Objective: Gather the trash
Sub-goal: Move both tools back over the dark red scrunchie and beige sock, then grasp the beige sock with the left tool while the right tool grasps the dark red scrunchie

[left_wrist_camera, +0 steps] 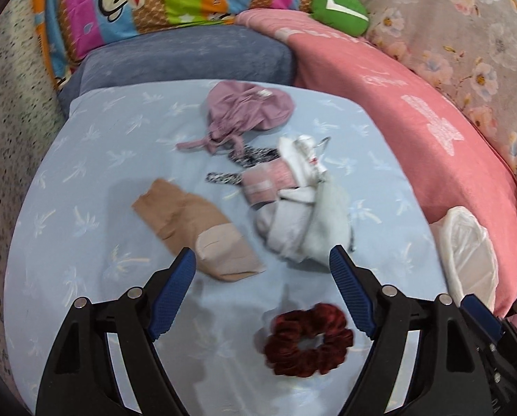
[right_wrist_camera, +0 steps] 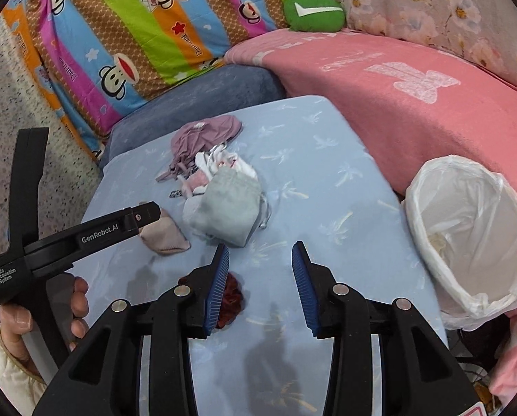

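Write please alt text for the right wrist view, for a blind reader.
Open right tongs hover over a light blue bed sheet, a dark red scrunchie partly hidden behind the left finger. Small clothes lie heaped beyond; a white-lined bin stands right.

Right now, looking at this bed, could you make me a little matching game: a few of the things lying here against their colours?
Things:
1. scrunchie
2. stocking
3. drawstring cap
4. bin liner

Colours:
A. white
B. mauve
C. dark red
D. beige

Pairs: 1-C, 2-D, 3-B, 4-A
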Available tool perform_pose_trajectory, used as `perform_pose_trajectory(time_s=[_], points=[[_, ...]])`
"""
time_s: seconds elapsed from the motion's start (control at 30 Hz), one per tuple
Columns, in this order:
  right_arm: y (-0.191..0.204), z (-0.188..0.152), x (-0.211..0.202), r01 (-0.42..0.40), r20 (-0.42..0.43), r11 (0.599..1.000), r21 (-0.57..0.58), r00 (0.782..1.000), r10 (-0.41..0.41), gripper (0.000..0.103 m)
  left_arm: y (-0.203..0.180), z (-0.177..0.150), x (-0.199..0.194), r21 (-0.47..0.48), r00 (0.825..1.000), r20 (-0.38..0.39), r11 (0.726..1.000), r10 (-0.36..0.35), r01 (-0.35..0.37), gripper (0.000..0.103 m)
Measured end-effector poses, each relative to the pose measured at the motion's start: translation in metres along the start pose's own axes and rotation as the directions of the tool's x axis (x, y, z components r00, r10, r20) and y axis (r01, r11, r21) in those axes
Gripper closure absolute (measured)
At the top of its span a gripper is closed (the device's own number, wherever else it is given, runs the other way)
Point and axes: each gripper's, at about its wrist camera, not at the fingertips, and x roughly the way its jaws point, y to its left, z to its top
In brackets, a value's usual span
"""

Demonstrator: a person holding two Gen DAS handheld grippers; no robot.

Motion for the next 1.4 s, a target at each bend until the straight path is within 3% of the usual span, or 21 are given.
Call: perform_pose_trajectory(time_s=[0.3, 0.67, 0.97, 1.03, 1.1, 1.13, 1.2, 1.3, 1.4], points=[[0.027, -0.025, 0.043, -0.012, -0.113, 0.999, -0.052, 0.994, 0.006, 0.065, 0.034, -0.014, 0.019, -0.065, 0.998, -0.062, 0.998, 0.018, -0.022, 0.025], [0.032, -0.033, 0.076, 0.010, -0.176, 0.997, -0.073, 0.984, -0.023, 0.065, 0.056, -0.017, 0.043, -0.134, 0.992, -0.122, 0.991, -0.015, -0.002, 0.025], [0.030, -0.035, 0.092, 0.016, -0.212, 0.998, -0.066, 0.977, -0.030, 0.065, 0.066, -0.006, 0.058, -0.174, 0.991, -0.125, 0.985, -0.041, 0.018, 0.026], [0.030, -0.036, 0.096, 0.017, -0.222, 0.998, -0.062, 0.974, -0.031, 0.068, 0.068, -0.006, 0.060, -0.180, 0.991, -0.125, 0.983, -0.048, 0.025, 0.032], [0.030, -0.037, 0.099, 0.014, -0.231, 0.998, -0.057, 0.973, -0.027, 0.077, 0.070, -0.007, 0.064, -0.184, 0.987, -0.144, 0.982, -0.075, 0.047, 0.051], [0.031, -0.037, 0.102, 0.013, -0.235, 0.998, -0.055, 0.972, -0.025, 0.078, 0.072, -0.008, 0.065, -0.192, 0.986, -0.148, 0.980, -0.082, 0.053, 0.052], [0.031, -0.038, 0.102, 0.015, -0.231, 0.998, -0.055, 0.973, -0.027, 0.082, 0.073, -0.010, 0.062, -0.191, 0.985, -0.140, 0.979, -0.098, 0.070, 0.070], [0.032, -0.038, 0.101, 0.013, -0.232, 0.998, -0.054, 0.972, -0.025, 0.086, 0.073, -0.012, 0.059, -0.182, 0.982, -0.145, 0.979, -0.121, 0.094, 0.085], [0.032, -0.037, 0.098, 0.010, -0.223, 0.999, -0.053, 0.974, -0.022, 0.088, 0.070, -0.012, 0.053, -0.159, 0.983, -0.139, 0.983, -0.116, 0.093, 0.091]])
